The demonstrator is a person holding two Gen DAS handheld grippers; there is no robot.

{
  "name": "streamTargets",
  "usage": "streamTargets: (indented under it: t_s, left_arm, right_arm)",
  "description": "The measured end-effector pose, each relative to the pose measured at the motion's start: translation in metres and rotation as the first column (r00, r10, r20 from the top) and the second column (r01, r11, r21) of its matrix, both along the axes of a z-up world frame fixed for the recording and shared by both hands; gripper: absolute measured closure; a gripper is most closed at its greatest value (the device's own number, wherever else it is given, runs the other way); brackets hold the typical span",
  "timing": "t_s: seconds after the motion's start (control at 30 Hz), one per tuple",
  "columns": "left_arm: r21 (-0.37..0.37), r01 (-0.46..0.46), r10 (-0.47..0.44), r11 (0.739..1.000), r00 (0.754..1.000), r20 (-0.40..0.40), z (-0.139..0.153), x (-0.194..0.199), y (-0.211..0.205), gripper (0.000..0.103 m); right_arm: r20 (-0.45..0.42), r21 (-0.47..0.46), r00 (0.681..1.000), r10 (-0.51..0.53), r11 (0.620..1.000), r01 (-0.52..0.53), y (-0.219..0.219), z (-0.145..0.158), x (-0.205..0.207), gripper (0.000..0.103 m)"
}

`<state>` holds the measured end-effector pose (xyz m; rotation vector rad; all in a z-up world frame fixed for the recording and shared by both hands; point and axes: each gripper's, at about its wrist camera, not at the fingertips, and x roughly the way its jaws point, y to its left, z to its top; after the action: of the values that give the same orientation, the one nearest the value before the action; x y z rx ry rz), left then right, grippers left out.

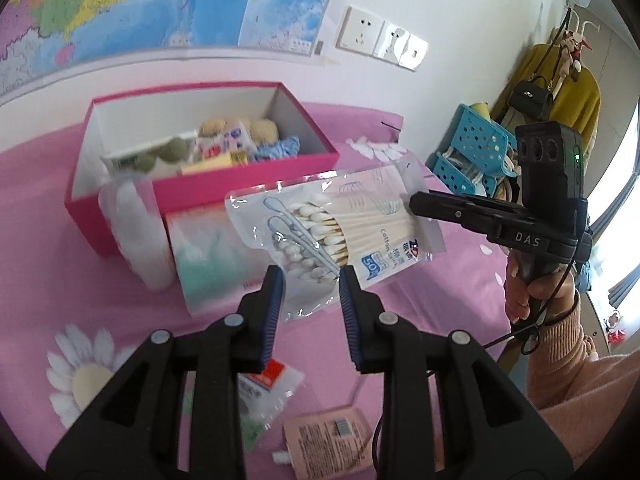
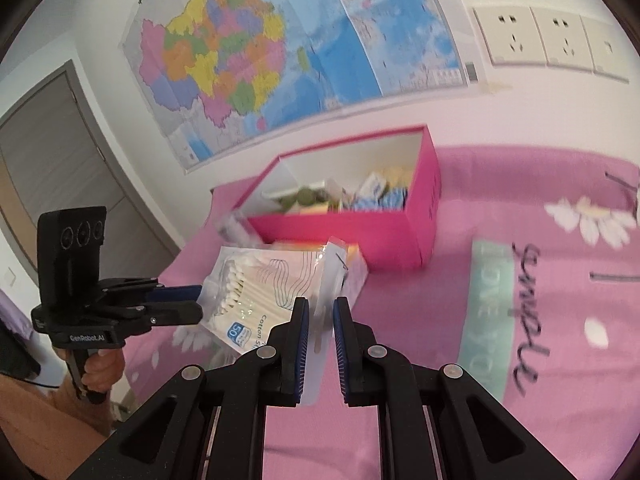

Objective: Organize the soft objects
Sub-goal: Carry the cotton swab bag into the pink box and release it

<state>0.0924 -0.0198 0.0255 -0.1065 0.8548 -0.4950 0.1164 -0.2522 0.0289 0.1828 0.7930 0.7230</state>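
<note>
A clear bag of cotton swabs (image 1: pixel 340 224) hangs in the air in front of the open pink box (image 1: pixel 208 188), stretched between both grippers. My left gripper (image 1: pixel 312 284) is shut on the bag's lower, swab-tip end. My right gripper (image 1: pixel 412 204) pinches the bag's top strip from the right. In the right wrist view the bag (image 2: pixel 256 280) runs from the left gripper (image 2: pixel 200 300) to my right gripper (image 2: pixel 321 312), which is shut on the thin strip. The pink box (image 2: pixel 340 236) holds several soft items.
A teal tissue pack (image 1: pixel 212 256) and a bag of white cotton (image 1: pixel 136 236) lie against the box front. A peach pouch (image 1: pixel 332 436) and a small packet (image 1: pixel 264 384) lie on the pink daisy sheet (image 2: pixel 500 320). Blue baskets (image 1: pixel 472 152) stand at right; a wall map hangs behind.
</note>
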Motion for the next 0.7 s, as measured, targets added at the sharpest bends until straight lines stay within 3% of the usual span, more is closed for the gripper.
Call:
streamTargets:
  t_s: [0.7]
  left_arm:
    - [0.085,-0.078,0.076,0.993,0.997,0.029,0.025,0.094,0.004,0.072]
  right_arm:
    - [0.015,0.026,0.998,-0.059,0.998,0.059,0.014,0.017,0.091,0.091]
